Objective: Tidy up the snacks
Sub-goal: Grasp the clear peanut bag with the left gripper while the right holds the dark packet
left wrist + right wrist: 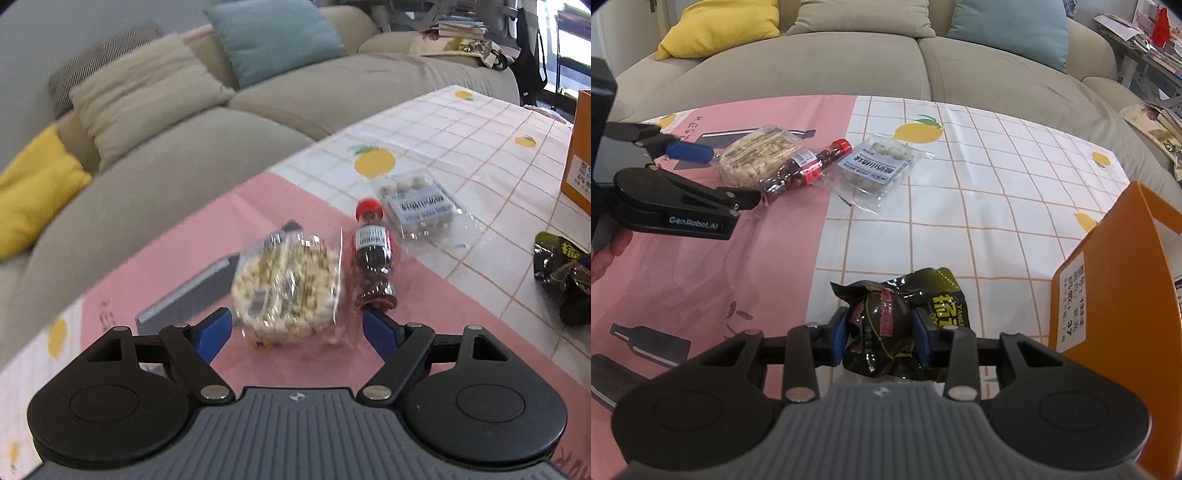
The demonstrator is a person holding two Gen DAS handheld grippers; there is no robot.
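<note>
My left gripper is open, its blue pads on either side of a round puffed-rice cake in clear wrap. A small red-capped bottle of dark candies lies right of the cake, then a clear pack of pale balls with a label. The right wrist view shows the cake, the bottle, the pack and the left gripper at the left. My right gripper is shut on a black foil snack bag just above the table.
An orange cardboard box stands open at the right, close to the right gripper; it also shows in the left wrist view. A pink and white lemon-print tablecloth covers the table. A beige sofa with cushions runs along the far edge.
</note>
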